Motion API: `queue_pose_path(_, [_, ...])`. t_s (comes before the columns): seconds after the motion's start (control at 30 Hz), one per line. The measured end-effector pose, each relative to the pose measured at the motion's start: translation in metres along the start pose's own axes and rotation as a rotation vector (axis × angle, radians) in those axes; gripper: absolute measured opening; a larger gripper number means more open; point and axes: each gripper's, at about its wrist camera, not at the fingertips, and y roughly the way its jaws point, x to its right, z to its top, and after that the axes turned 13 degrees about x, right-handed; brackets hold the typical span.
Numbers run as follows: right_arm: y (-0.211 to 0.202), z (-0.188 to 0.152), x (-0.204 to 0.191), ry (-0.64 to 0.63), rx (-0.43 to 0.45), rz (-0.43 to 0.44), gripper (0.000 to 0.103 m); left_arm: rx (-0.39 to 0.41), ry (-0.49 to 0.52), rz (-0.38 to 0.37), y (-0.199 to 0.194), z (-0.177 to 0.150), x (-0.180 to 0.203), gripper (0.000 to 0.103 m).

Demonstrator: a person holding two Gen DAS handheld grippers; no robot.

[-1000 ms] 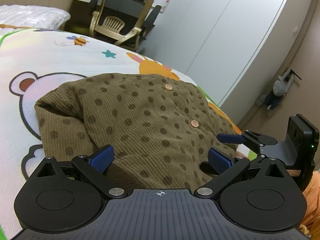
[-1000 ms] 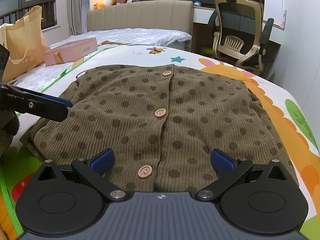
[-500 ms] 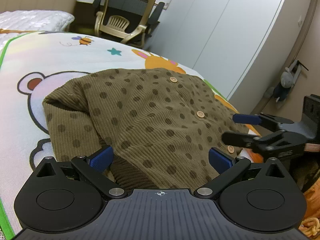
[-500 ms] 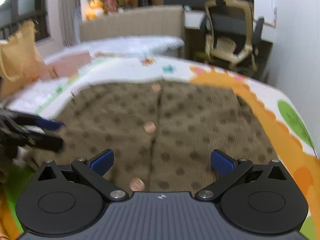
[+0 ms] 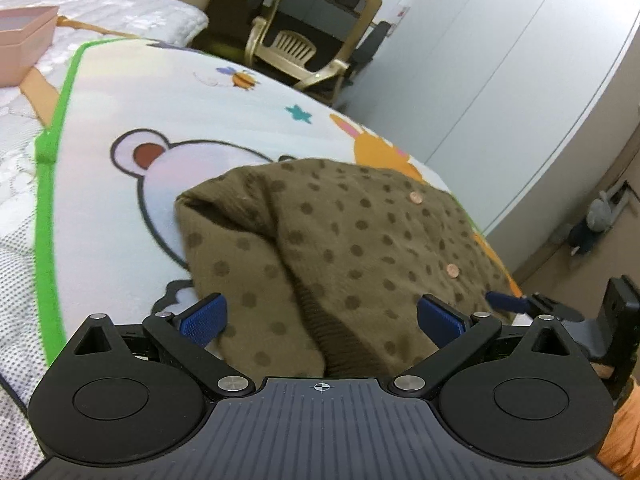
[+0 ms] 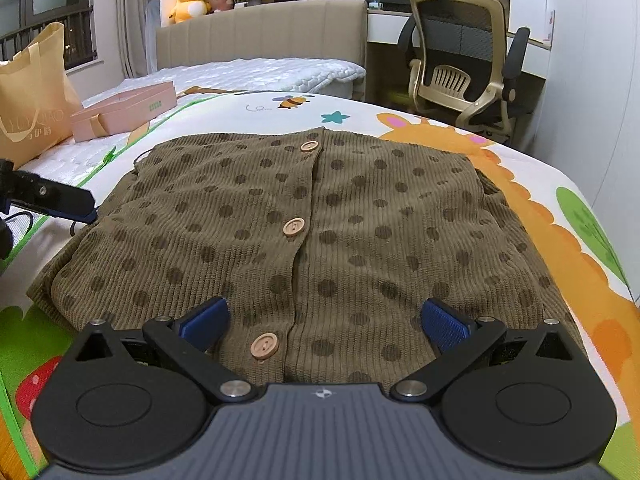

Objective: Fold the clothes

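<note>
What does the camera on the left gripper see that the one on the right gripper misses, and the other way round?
Only the left wrist view shows the grey soft toy by the wall and the cardigan's folded-in sleeve.

Only the right wrist view shows the yellow plush on the shelf, the tan paper bag, and all three wooden buttons down the front.

Both show the brown dotted cardigan on the cartoon play mat, the pink box, the office chair, and each other: the left gripper and the right gripper, both open.
</note>
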Motion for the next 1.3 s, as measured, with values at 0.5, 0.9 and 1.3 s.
queue_pose_path(0.5, [0.002,0.0,-0.001,0.004,-0.009,-0.002,0.103,-0.057,-0.072,-0.051,-0.022,-0.014,-0.001,0.097])
queue_pose_path(0.9, [-0.027,0.009,-0.029,-0.068,0.079,0.133,0.103,-0.113,-0.211,-0.146,-0.012,-0.018,0.005,0.09])
queue_pose_path(1.3, [0.013,0.007,-0.15,-0.468,0.12,0.246,0.092,-0.077,-0.236,-0.238,-0.005,0.0,0.028,0.094])
